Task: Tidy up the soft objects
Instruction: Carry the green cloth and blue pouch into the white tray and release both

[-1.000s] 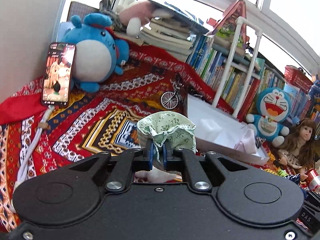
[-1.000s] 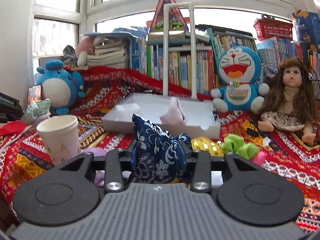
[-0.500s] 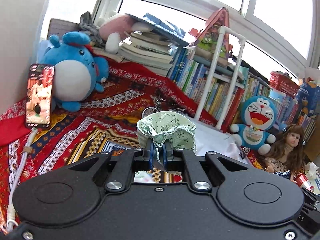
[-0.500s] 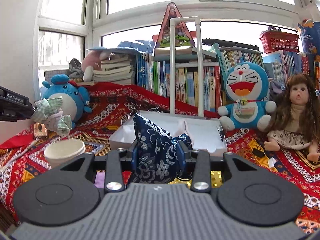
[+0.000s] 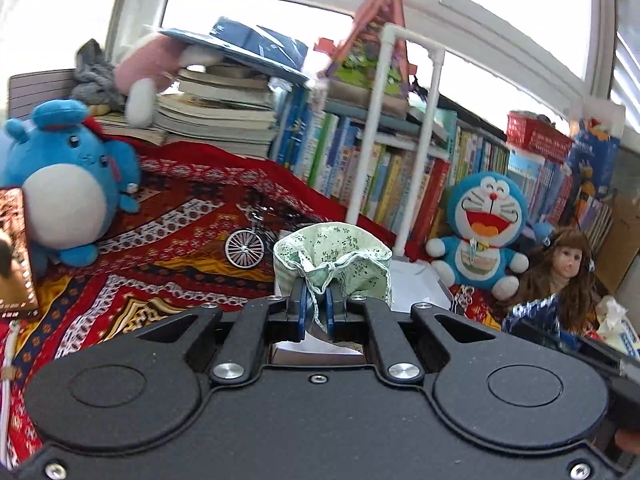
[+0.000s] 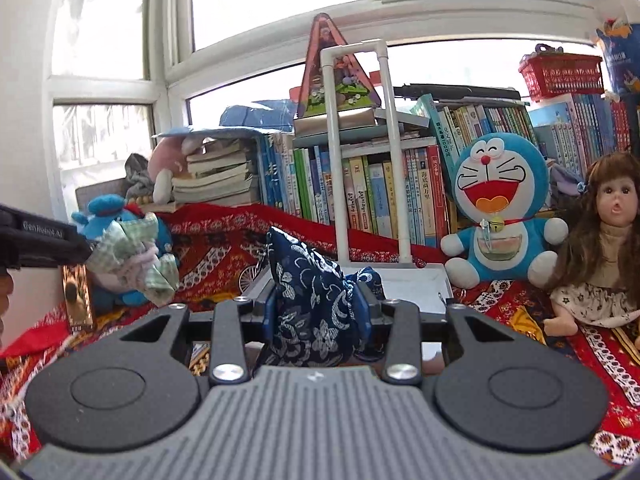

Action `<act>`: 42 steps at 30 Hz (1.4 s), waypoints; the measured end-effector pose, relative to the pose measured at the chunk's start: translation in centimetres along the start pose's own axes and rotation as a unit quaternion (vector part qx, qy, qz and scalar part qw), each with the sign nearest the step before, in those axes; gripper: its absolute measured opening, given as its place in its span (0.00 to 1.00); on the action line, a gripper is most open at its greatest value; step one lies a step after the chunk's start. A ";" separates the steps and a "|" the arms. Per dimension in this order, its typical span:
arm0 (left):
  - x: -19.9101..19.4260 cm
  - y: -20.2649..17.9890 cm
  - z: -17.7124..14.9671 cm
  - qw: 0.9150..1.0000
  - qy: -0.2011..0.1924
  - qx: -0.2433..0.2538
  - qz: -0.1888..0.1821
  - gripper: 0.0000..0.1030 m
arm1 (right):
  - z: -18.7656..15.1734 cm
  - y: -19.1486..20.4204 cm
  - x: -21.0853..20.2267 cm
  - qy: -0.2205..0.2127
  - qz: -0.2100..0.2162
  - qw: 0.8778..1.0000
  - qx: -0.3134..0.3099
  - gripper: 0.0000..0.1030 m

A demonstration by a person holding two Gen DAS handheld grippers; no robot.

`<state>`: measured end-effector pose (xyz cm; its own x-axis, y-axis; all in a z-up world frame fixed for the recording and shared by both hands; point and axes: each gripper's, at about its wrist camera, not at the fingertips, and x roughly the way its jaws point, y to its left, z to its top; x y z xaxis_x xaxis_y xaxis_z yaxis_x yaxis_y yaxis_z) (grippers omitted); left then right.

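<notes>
Left gripper (image 5: 316, 300) tipped downward – jaws pinching green pouch (image 5: 334, 256), right gripper (image 6: 318, 304) near level – clamping navy pouch (image 6: 316, 300)

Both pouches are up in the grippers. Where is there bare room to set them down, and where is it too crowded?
Free: the red patterned cloth between the blue round plush and the toy bicycle, and the white tray floor by the pipe frame. Crowded: around the Doraemon plush and doll.
</notes>
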<state>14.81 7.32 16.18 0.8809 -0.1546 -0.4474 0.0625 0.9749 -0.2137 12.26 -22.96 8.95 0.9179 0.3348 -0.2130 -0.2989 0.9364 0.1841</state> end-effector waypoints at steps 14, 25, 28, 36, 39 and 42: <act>11.5 -1.7 3.7 0.995 0.098 0.009 -0.011 0.08 | 2.2 -5.9 7.7 0.058 -0.031 0.994 0.091 0.42; 18.3 -2.3 4.0 0.988 0.136 0.004 -0.072 0.09 | 1.5 -8.6 12.5 0.095 -0.039 0.985 0.141 0.42; 19.7 -2.7 3.3 0.986 0.151 0.012 -0.074 0.10 | 1.4 -8.6 13.5 0.108 -0.033 0.984 0.140 0.42; 22.3 -3.2 2.0 0.978 0.190 0.036 -0.083 0.11 | 0.2 -8.6 15.7 0.150 -0.036 0.979 0.131 0.43; 22.8 -3.1 1.6 0.976 0.200 0.039 -0.082 0.16 | -0.1 -8.8 16.1 0.159 -0.034 0.977 0.135 0.46; 22.9 -2.9 1.4 0.975 0.202 0.040 -0.083 0.27 | -0.3 -8.8 16.2 0.160 -0.031 0.976 0.141 0.49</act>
<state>35.49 1.19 7.78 0.6006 -0.3454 -0.7211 0.2380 0.9382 -0.2512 29.68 -25.72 3.60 0.7900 0.3358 -0.5130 -0.1195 0.9049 0.4084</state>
